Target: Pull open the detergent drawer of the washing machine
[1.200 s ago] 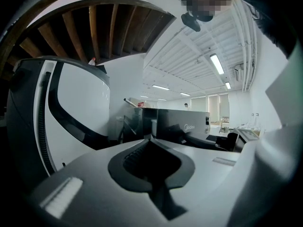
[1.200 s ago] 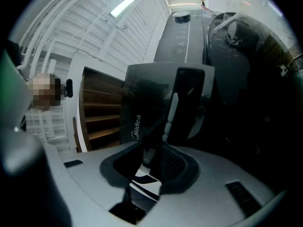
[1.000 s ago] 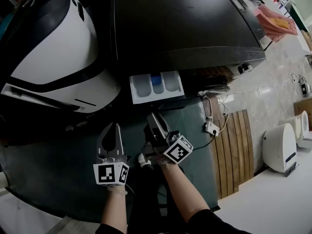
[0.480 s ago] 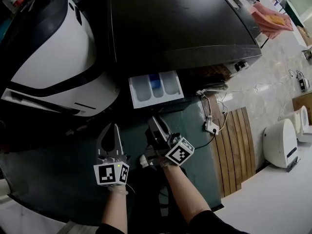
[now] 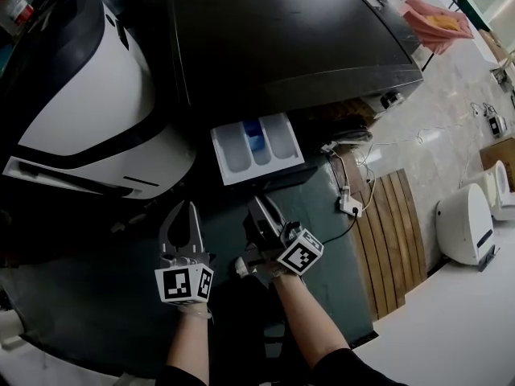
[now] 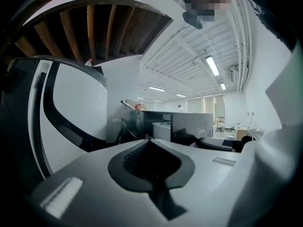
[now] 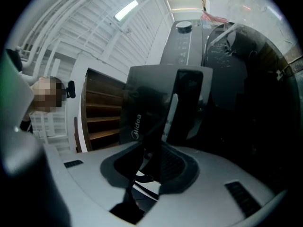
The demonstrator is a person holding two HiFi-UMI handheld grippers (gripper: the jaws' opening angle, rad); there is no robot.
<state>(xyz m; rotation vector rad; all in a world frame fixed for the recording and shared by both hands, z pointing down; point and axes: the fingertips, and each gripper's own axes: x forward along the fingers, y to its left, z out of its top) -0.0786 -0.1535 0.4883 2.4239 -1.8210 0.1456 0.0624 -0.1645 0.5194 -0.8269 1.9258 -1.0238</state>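
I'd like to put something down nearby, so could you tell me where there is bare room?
The washing machine's dark top looks bare, as is the floor mat left of the left gripper. Cables crowd the floor right of the open detergent drawer.

Pale stone floor (image 5: 455, 127) with a slatted wooden board (image 5: 393, 219) lying on it; strip lights (image 6: 211, 65) line a white ceiling (image 6: 184, 51).
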